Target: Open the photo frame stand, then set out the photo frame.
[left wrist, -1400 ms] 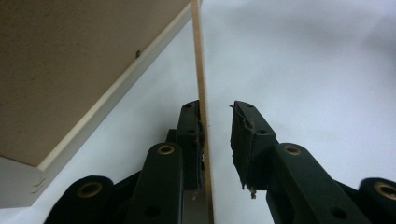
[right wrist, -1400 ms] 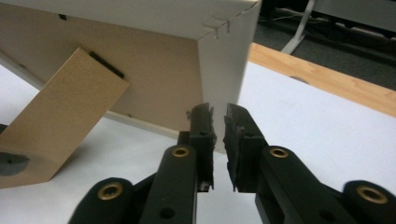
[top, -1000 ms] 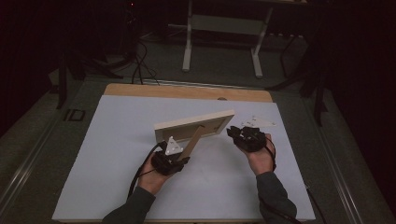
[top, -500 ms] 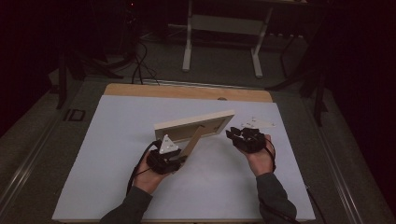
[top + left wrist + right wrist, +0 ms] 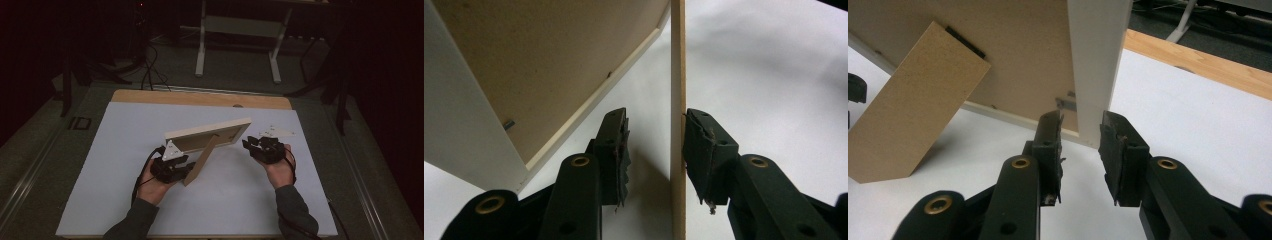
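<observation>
A light wooden picture frame [image 5: 207, 136] stands tilted on the white table top, its brown back toward me, propped on its fold-out stand [image 5: 202, 160]. My left gripper [image 5: 187, 167] reaches the stand from the left. In the left gripper view the stand's thin edge [image 5: 678, 75] runs between the jaws of the left gripper [image 5: 654, 117], close against one pad and clear of the other; these jaws have just been opening. My right gripper [image 5: 252, 145] is at the frame's right end. Its jaws [image 5: 1080, 117] straddle the frame's white side edge [image 5: 1095, 60] with gaps, and have also just been opening.
The white sheet [image 5: 125, 150] covers a wooden table whose bare strip [image 5: 200, 98] runs along the far side. Small pale bits [image 5: 275, 132] lie behind the right gripper. Beyond the table stand a desk's legs [image 5: 202, 45] and cables on a dark floor.
The left hand has drawn slightly back toward the near left. The frame still stands on its stand, and the right hand has not moved.
</observation>
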`<state>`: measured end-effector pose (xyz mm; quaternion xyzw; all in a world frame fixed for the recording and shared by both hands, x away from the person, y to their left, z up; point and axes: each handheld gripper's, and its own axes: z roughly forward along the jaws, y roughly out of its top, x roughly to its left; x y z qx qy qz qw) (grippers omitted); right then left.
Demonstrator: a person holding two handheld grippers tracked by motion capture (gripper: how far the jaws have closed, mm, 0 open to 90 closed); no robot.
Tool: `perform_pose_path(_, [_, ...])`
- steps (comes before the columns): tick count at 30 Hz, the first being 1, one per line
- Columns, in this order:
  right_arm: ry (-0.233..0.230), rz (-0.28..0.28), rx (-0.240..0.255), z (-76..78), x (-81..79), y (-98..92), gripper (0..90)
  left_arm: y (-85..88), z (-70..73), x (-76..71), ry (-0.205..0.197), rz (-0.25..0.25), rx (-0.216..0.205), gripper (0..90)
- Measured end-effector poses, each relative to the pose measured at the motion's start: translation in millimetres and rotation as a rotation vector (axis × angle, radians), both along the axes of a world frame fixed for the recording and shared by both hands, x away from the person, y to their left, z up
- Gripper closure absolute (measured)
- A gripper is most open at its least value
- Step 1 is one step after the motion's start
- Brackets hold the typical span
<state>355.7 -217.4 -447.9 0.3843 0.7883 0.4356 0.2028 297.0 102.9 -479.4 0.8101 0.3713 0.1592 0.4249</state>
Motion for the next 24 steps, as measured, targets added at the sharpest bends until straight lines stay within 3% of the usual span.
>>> perform_pose_path(18, [0.008,-0.036,0.025,0.2,7.7,-6.5,71.5,9.3,9.4,-3.3,-0.033,0.026,-0.031,61.1])
perform_pose_path(24, [0.004,-0.077,0.039,2.0,13.6,-8.7,83.7,12.4,11.5,-3.5,-0.046,0.049,-0.032,61.3])
